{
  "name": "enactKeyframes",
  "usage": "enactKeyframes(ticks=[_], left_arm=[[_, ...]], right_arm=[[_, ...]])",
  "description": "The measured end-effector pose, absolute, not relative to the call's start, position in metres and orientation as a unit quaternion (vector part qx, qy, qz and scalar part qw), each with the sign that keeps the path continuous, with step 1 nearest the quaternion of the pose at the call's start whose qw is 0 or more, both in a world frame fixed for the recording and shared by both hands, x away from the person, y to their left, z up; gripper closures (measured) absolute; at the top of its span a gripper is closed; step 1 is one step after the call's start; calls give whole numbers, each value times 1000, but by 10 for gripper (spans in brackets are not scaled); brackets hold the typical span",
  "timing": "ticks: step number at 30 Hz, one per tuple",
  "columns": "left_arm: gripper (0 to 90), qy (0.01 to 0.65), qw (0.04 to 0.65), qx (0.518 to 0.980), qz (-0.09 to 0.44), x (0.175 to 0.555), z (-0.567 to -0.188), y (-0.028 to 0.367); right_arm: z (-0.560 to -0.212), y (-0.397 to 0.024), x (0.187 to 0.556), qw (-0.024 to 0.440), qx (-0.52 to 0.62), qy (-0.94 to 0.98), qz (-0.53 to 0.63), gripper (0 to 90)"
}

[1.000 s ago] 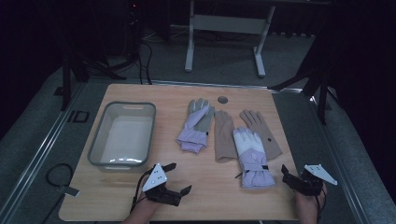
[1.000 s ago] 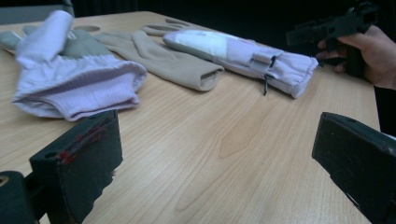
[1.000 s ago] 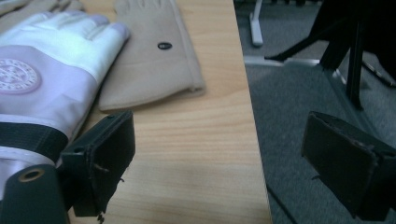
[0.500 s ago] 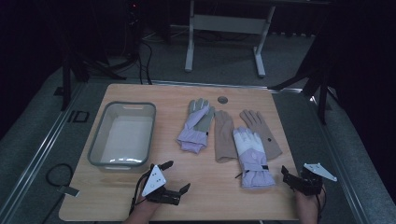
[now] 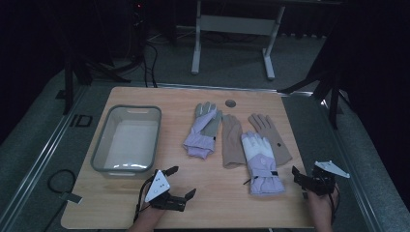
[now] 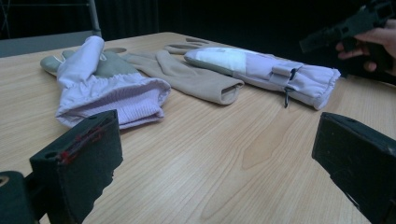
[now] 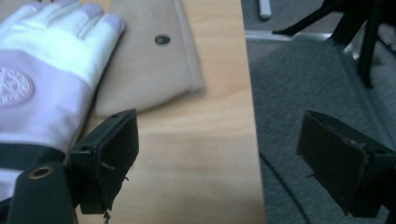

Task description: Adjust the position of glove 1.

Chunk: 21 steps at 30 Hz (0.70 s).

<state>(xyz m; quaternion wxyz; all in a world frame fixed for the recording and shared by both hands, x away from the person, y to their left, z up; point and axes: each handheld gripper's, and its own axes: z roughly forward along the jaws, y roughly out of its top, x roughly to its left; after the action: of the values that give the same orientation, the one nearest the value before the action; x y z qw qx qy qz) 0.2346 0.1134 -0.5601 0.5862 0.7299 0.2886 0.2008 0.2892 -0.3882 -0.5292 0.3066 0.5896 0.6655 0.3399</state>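
Observation:
Several gloves lie on the wooden table [image 5: 159, 99]. A lilac and grey glove [image 5: 202, 130] [image 6: 109, 95] is in the middle. To its right are a tan glove [image 5: 232, 140] [image 6: 196, 77] and a second tan glove [image 5: 273, 137] [image 7: 144, 56]. A white and lilac ski glove [image 5: 260, 162] [image 6: 261, 70] [image 7: 42, 70] lies partly over the tan ones. My left gripper [image 5: 183, 181] [image 6: 215, 154] is open near the front edge, short of the lilac glove's cuff. My right gripper [image 5: 299, 180] [image 7: 229, 158] is open at the table's right edge, beside the ski glove's cuff. Both are empty.
An empty grey plastic tub [image 5: 99, 145] stands on the left of the table. A round hole [image 5: 230, 103] is near the far edge. Grey floor [image 7: 317, 74] drops off just past the right edge. A stand's legs [image 5: 232, 43] rise behind the table.
Both grippers have shifted only slightly near the front edge. The gloves and the tub have not moved.

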Motion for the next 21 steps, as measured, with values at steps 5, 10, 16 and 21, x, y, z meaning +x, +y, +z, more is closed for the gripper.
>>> enactKeyframes(ticks=[5, 10, 16, 21], left_arm=[[17, 289, 585, 731, 200, 235, -560, 113], [17, 289, 586, 730, 200, 235, -560, 113], [17, 288, 585, 730, 202, 235, -560, 113], [17, 288, 586, 730, 201, 235, -560, 113]], right_arm=[[-510, -383, 301, 287, 584, 673, 352, 132], [-493, -373, 314, 275, 590, 662, 371, 120], [-481, -354, 328, 264, 567, 685, 374, 111], [-472, -337, 341, 254, 550, 697, 385, 112]])
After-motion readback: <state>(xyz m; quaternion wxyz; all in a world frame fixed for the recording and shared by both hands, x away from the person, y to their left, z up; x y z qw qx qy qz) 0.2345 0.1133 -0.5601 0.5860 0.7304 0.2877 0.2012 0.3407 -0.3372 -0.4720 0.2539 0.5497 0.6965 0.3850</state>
